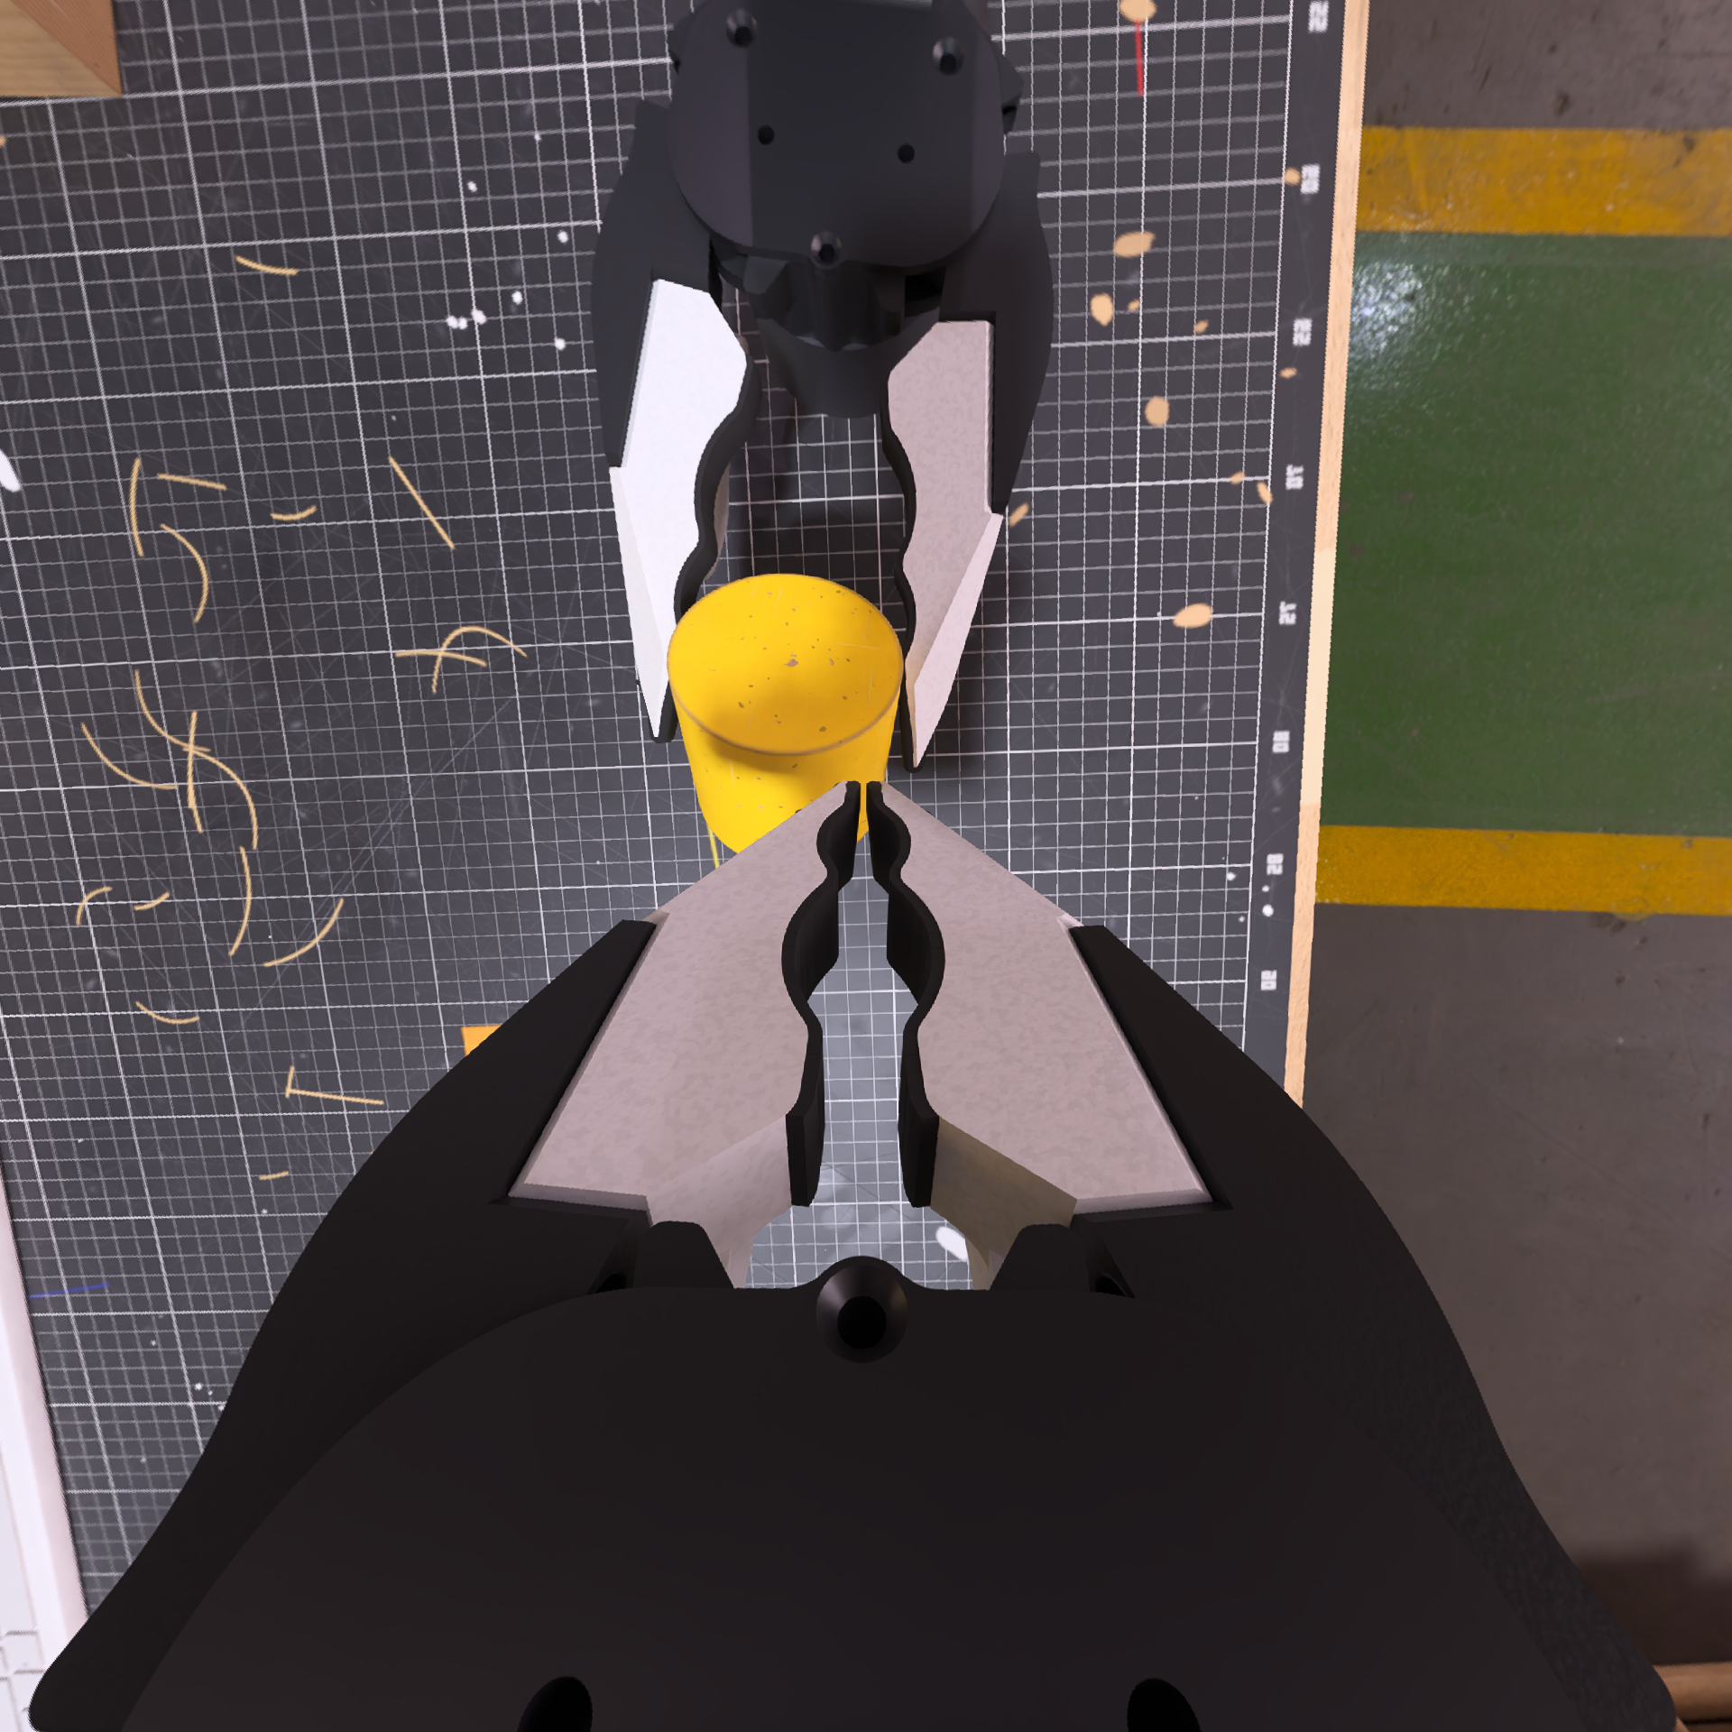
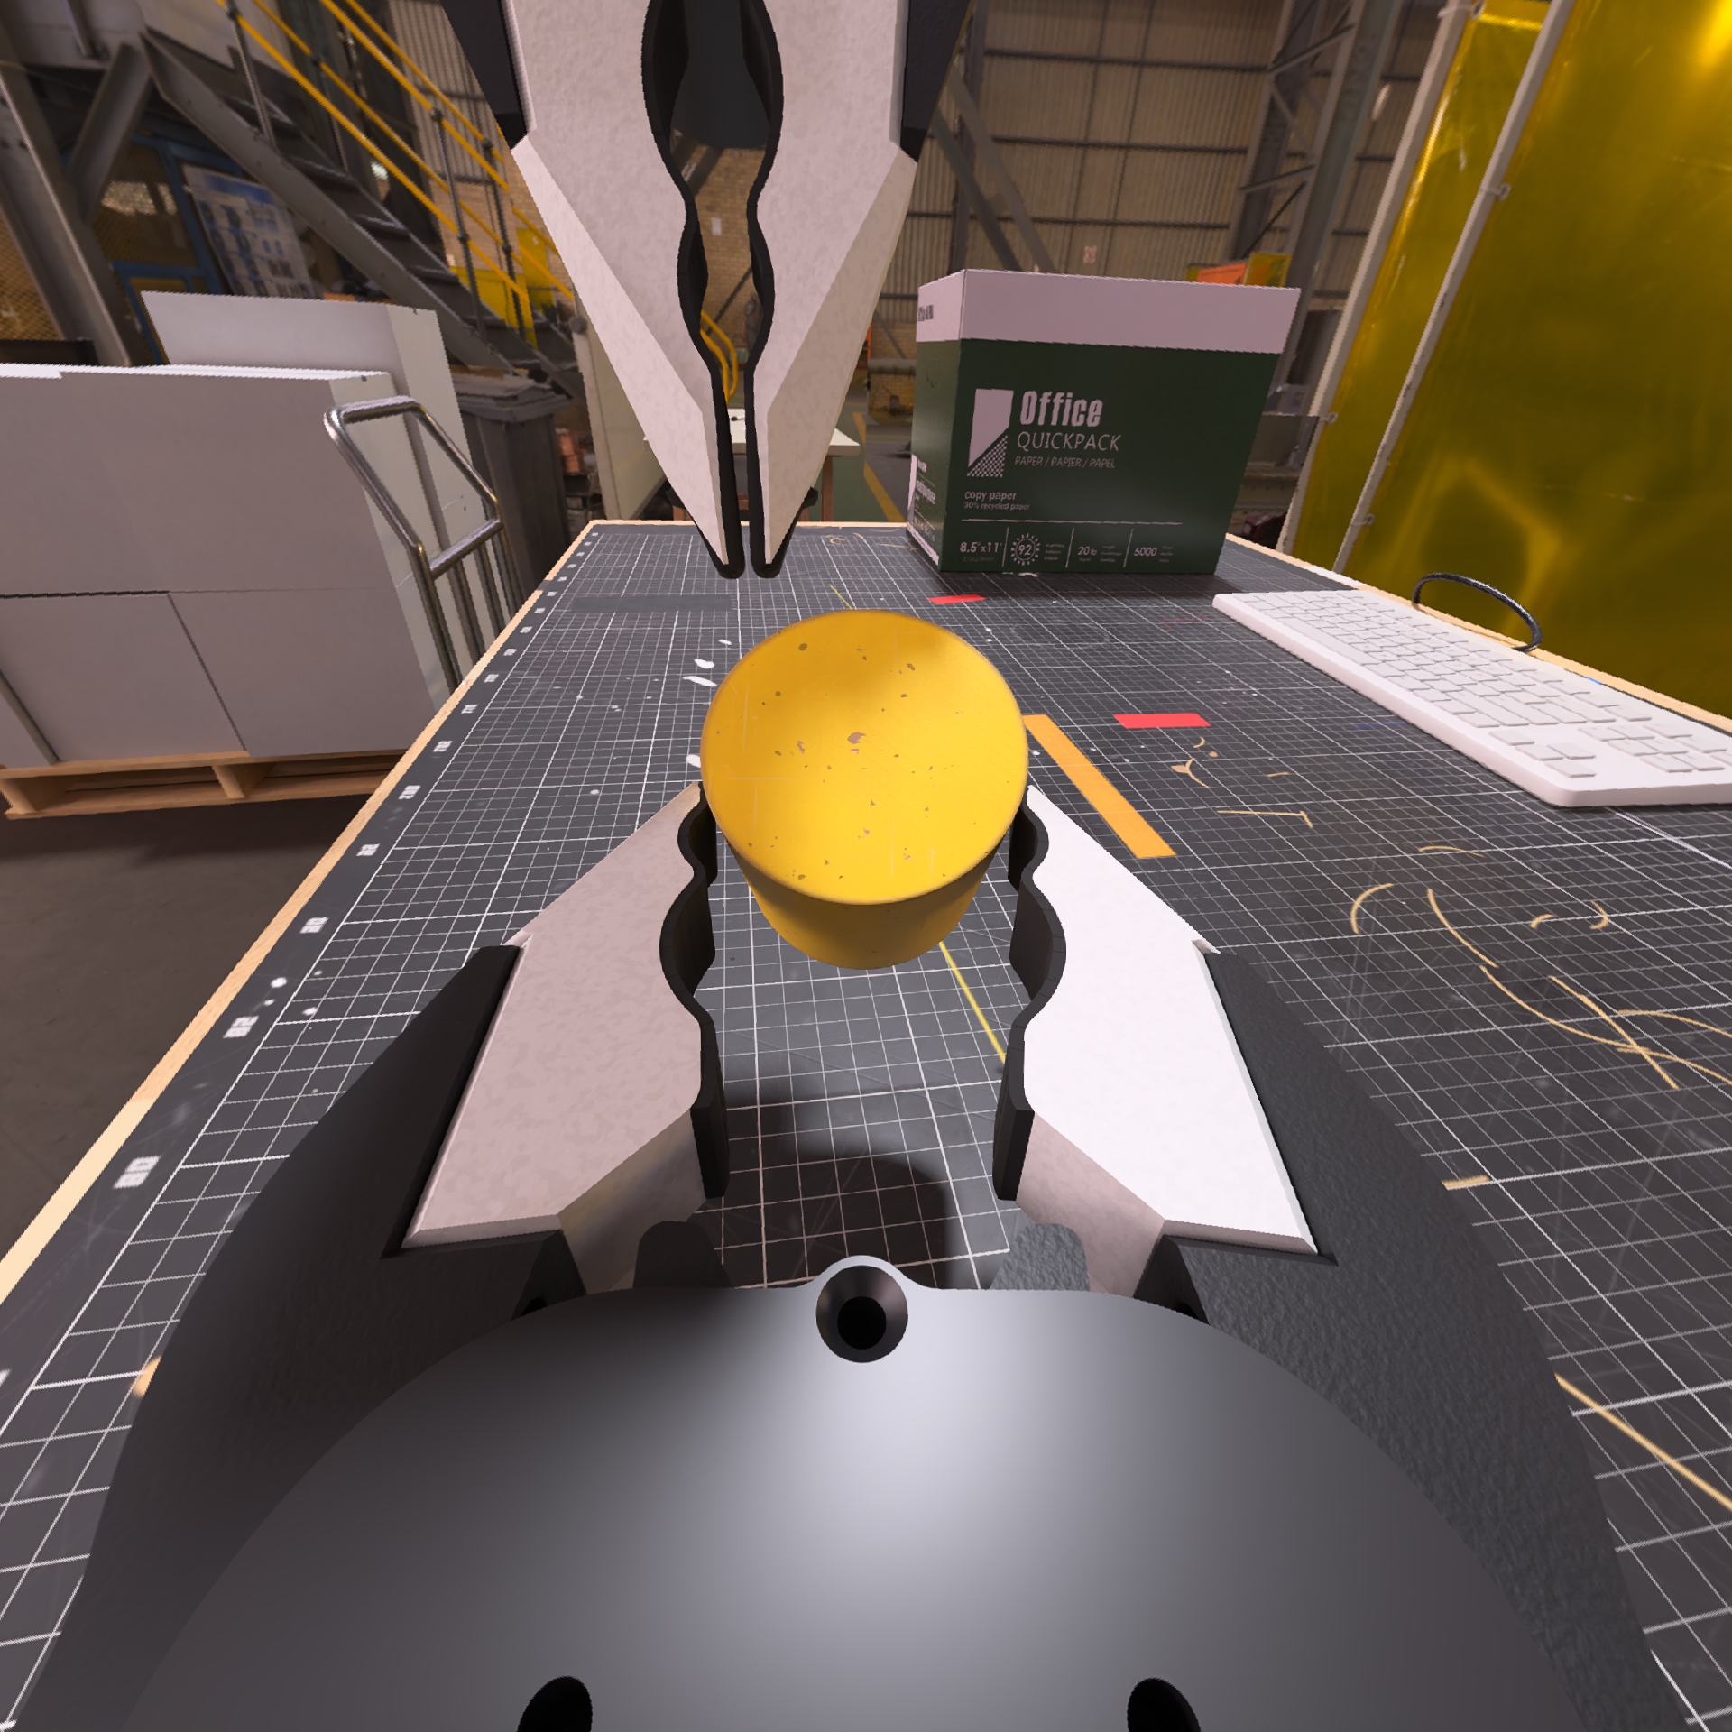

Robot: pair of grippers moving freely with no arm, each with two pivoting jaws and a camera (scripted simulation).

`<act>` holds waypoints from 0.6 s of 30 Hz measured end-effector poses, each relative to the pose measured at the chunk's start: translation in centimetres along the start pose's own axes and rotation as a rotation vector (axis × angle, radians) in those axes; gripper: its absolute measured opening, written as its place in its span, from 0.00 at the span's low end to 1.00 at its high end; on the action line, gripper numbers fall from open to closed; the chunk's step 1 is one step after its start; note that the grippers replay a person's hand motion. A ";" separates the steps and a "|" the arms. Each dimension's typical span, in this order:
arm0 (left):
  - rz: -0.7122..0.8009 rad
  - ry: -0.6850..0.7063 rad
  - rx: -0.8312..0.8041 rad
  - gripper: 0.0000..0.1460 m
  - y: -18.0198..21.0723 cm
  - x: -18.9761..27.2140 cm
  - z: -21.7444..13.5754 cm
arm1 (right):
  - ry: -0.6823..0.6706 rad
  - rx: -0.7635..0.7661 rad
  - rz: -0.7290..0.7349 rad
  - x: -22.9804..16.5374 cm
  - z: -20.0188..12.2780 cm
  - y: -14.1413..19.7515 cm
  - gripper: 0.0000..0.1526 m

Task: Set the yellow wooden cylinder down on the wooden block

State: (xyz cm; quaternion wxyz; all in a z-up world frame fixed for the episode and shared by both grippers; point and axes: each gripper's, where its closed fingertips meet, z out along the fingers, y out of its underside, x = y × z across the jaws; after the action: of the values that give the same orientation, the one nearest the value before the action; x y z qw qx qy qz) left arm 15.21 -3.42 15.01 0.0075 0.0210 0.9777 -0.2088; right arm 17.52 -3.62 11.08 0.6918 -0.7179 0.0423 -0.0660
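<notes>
Yellow cylinder hangs mid-frame above the desk, pinched by the right gripper's fingers; left gripper, fingers pressed together, waits. Carry it level toward the block, upper left.

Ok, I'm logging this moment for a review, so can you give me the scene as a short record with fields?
cylinder: yellow, off the mat, between the right gripper's jaws
right gripper: shut on cylinder
left gripper: shut, empty, above the cylinder
block: a corner shows at the mat's far edge, nothing on it there
mat: dark grid
also on table: keyboard, paper box
</notes>
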 end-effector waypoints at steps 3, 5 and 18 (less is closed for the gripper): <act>0.007 -0.011 -0.014 0.01 0.1 0.0 0.1 | -0.006 -0.022 -0.003 -0.2 0.2 0.2 0.41; -0.005 -0.024 -0.007 0.01 0.0 -0.3 -0.1 | 0.002 -0.032 -0.011 -0.1 0.3 0.1 0.41; 0.069 -0.146 0.364 0.01 -1.4 -0.5 -0.8 | 0.004 -0.024 0.011 -0.2 0.3 -0.3 0.41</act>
State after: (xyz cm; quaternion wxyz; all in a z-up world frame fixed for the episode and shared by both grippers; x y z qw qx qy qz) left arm 15.69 -4.37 16.34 0.0816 0.0405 0.9194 -0.3826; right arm 17.33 -3.29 11.41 0.6835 -0.7256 0.0483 -0.0630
